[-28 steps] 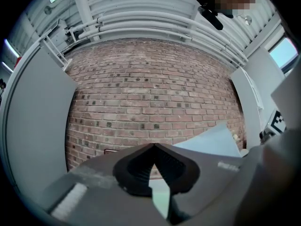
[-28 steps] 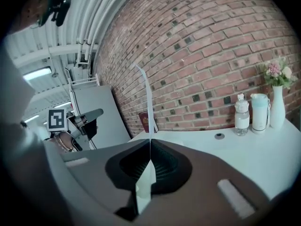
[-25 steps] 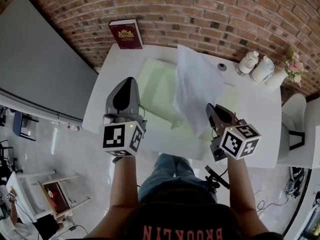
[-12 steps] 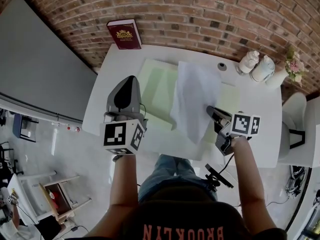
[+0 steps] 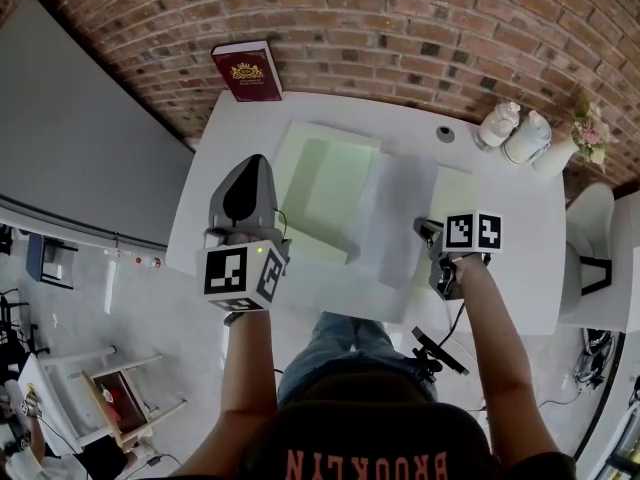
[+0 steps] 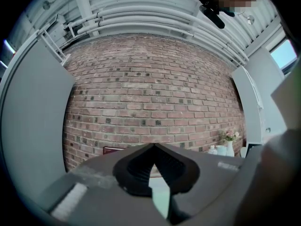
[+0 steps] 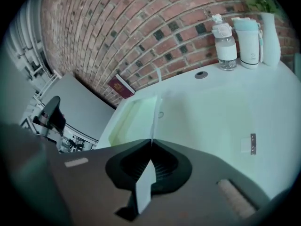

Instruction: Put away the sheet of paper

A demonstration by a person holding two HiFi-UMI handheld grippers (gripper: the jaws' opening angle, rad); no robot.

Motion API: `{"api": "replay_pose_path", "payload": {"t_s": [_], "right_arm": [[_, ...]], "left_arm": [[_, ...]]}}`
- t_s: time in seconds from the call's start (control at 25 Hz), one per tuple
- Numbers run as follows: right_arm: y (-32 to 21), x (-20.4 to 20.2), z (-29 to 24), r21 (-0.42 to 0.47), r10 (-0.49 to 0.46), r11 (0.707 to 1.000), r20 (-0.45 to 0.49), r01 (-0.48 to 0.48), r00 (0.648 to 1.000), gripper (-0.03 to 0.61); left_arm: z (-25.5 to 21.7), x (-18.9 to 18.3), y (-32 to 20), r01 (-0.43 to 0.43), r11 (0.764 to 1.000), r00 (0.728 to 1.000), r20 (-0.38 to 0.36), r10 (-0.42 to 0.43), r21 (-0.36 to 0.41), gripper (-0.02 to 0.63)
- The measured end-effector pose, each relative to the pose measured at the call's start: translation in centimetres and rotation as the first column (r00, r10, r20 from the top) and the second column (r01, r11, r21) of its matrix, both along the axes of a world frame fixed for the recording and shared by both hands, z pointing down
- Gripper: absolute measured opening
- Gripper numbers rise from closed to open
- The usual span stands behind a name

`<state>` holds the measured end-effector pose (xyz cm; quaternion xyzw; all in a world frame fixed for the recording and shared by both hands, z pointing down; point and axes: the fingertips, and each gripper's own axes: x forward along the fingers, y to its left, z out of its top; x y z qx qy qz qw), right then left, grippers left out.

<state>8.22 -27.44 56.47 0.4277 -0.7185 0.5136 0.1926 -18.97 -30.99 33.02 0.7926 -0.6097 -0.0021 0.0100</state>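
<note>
The right gripper [image 5: 425, 229] is clenched on the near right edge of the sheet [image 5: 395, 216]. Its own view shows the jaws pressed together with the thin paper passing edge-on between the pads [image 7: 162, 161]. From that grip the sheet spreads out over the middle and right half of the open pale green folder [image 5: 320, 183], running from the folder's near edge toward its far edge. Whether the sheet already rests on the folder or hangs just above it cannot be told. The left gripper [image 5: 252, 166] hovers over the folder's left side, jaws together and nothing between them. A red book [image 5: 247, 70] stands well beyond the folder's far left corner. The step in hand appears to be laying the sheet into the folder. To do it well, the right gripper should probably bring the sheet down slowly and keep it level, so that the far end touches first and the rest follows without trapping a bulge. The sheet's long edges want lining up with the folder's right half before the pinch is let go, since a thin sheet slides easily on smooth plastic. Dragging it sideways once it touches risks a crease at the held edge. The left gripper could press on the folder's left half to keep the folder from shifting. It should stay off the sheet.
</note>
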Motion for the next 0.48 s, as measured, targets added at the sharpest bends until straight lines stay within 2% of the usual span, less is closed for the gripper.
{"api": "replay_pose_path", "payload": {"t_s": [0.32, 0.48], "right_arm": [[-0.7, 0.7, 3.5, -0.031, 0.007, 0.999, -0.227, -0.014, 0.974, 0.003], [-1.4, 1.2, 4.7, -0.015, 0.066, 0.997, -0.345, -0.076, 0.936, 0.003]], "left_arm": [[0.1, -0.8, 0.4, 0.022, 1.000, 1.000, -0.002, -0.022, -0.002, -0.006], [-0.2, -1.1, 0.9, 0.057, 0.998, 0.998, 0.001, -0.057, 0.003, -0.006]]}}
